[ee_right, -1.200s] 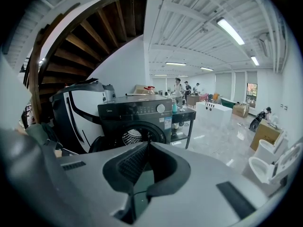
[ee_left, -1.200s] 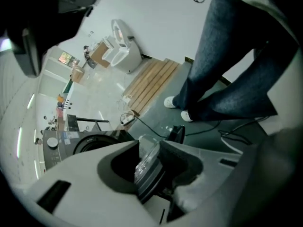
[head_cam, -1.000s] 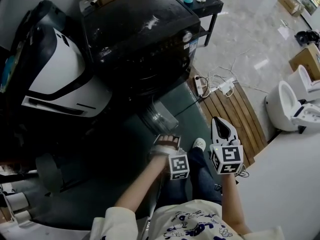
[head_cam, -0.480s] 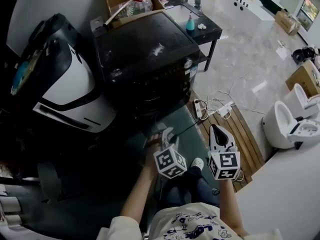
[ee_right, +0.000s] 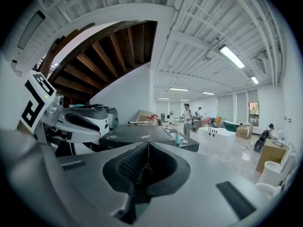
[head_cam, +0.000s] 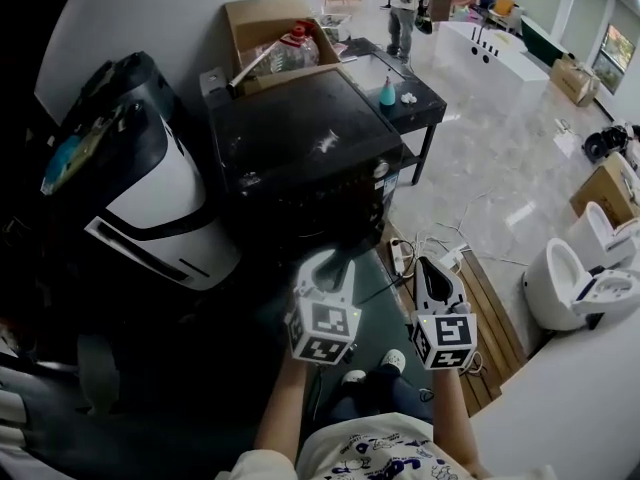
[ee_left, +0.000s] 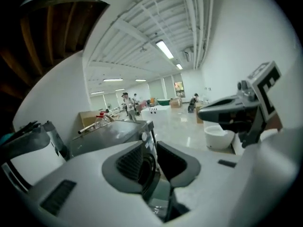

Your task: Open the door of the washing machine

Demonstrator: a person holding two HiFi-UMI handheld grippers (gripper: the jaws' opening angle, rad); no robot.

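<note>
Left gripper [head_cam: 325,265]: fingers [ee_left: 127,161] closing, gap remaining, nothing between them. Right gripper [ee_right: 148,174]: fingers [ee_right: 124,167] pressed together, empty. Both are held just before the black washing machine [head_cam: 300,143]. Its door [head_cam: 315,218] is in shadow and apparently shut. White appliance [head_cam: 165,193] at its left, dark tabletop [head_cam: 415,93] at its right, open tiled floor [head_cam: 500,178] beyond.

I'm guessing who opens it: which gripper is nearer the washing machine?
The left gripper. Jaws closing empty, it's before the washing machine; the right gripper is off to the right.
</note>
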